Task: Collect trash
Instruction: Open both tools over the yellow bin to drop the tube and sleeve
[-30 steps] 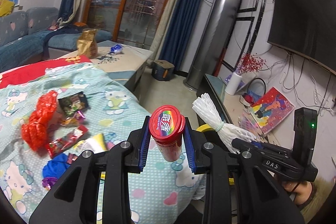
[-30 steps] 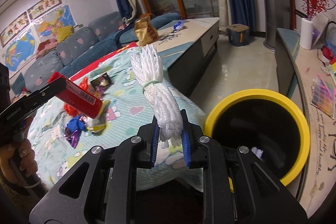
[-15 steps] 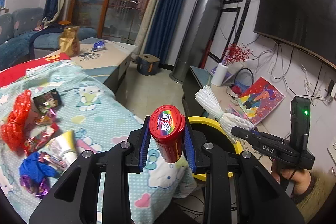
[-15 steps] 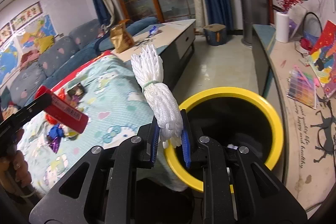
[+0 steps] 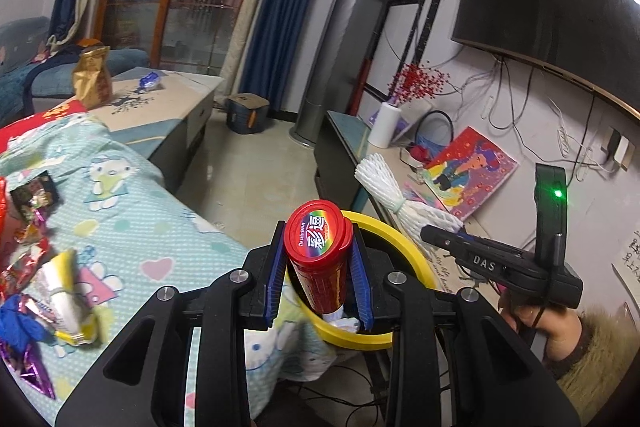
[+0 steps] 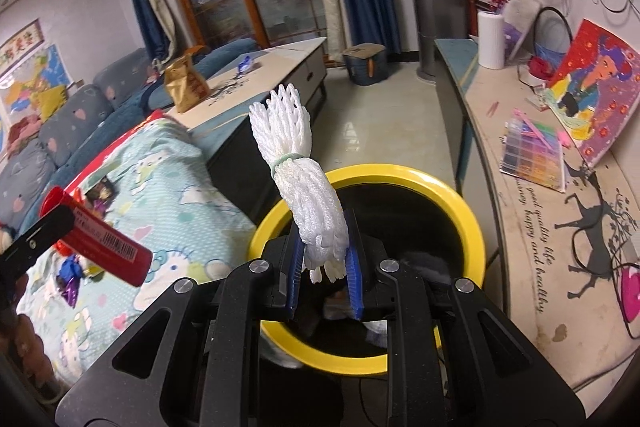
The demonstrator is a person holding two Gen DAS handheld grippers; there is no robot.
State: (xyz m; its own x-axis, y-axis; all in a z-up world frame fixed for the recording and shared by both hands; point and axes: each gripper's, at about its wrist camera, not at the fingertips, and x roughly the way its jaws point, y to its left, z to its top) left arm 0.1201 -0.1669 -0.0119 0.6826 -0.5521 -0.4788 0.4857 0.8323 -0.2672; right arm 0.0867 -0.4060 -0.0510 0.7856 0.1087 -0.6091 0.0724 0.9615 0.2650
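Gripping: the left gripper (image 5: 320, 267) has its blue jaws closed on a red canister (image 5: 319, 255), near its lidded end.
Left load, axis: the canister's long axis runs forward along the jaws, the rainbow-labelled lid facing the left camera; the right view shows it (image 6: 108, 251) side-on with a barcode, its free end tilted down toward the bin.
Right jaws: the right gripper (image 6: 325, 269) is clamped on a white foam net bundle (image 6: 306, 187), low on its length.
Right load, axis: the bundle stands roughly upright, its banded, fanned end up and leaning slightly left.
Bin: the yellow-rimmed trash bin (image 6: 464, 211) lies directly under both loads; in the left view its rim (image 5: 404, 243) is partly covered by the canister and jaws.
Hidden: the bin's contents are dark and hard to make out, only pale scraps showing.
Table: the patterned cloth on the table (image 5: 160, 223) carries the remaining wrappers (image 5: 36, 267) at the left edge, some cut off.
One view only: the person's right hand (image 5: 532, 323) appears only in the left view.
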